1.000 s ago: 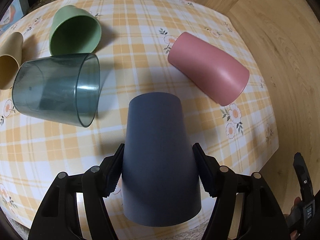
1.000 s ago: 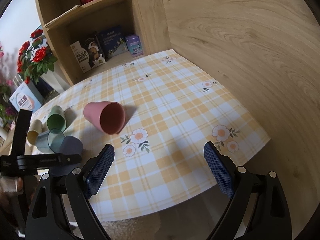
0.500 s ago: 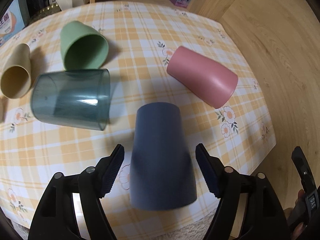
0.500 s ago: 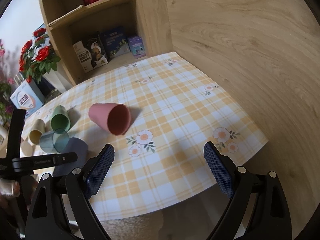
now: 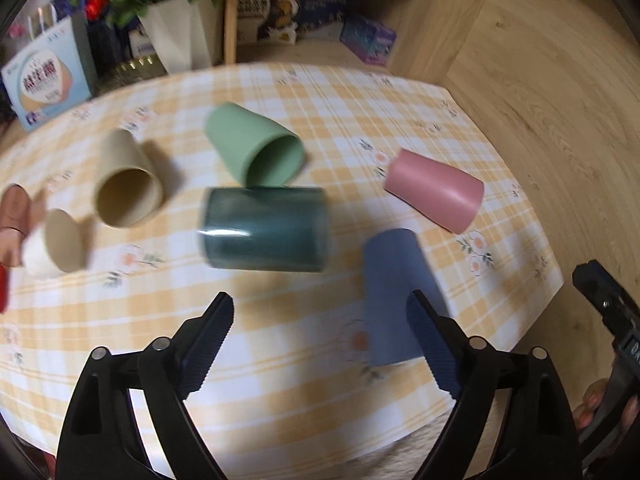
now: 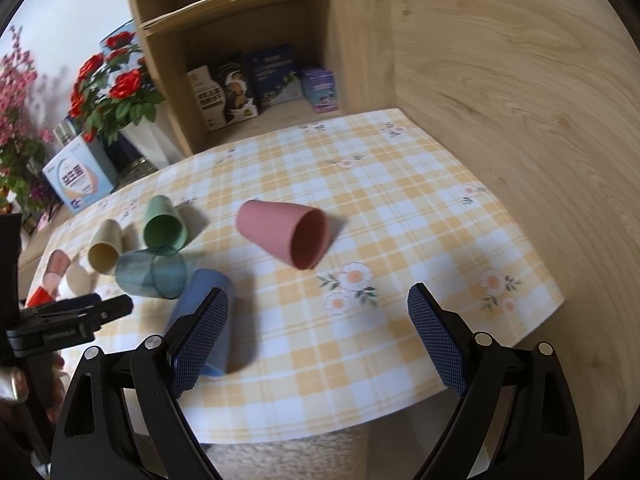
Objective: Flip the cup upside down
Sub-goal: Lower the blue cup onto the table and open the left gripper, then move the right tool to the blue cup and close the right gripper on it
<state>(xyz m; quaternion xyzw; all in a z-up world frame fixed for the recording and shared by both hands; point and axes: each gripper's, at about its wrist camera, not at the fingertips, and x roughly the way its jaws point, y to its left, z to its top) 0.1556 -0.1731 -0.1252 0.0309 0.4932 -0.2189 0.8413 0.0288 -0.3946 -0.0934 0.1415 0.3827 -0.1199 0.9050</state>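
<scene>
A blue-grey cup (image 5: 394, 296) stands upside down near the table's front edge, also in the right wrist view (image 6: 204, 300). My left gripper (image 5: 320, 340) is open and empty, to the left of and behind that cup. A clear teal cup (image 5: 266, 228) lies on its side ahead of it. A pink cup (image 5: 434, 190) (image 6: 286, 234), a green cup (image 5: 252, 144) (image 6: 164, 220) and a beige cup (image 5: 126, 184) (image 6: 105, 246) lie on their sides. My right gripper (image 6: 318, 332) is open and empty above the front edge.
The checked tablecloth (image 6: 400, 200) covers the table. A small cream cup (image 5: 54, 246) and a brown object (image 5: 14, 216) lie at the left. A flower vase (image 5: 176, 32), boxes (image 5: 44, 76) and a shelf of books (image 6: 248, 80) stand behind. A wooden wall (image 6: 520, 100) is on the right.
My left gripper has let go of the blue-grey cup, opened, and pulled back up and left. The cup stays upside down on the table. The right gripper shifted slightly.
</scene>
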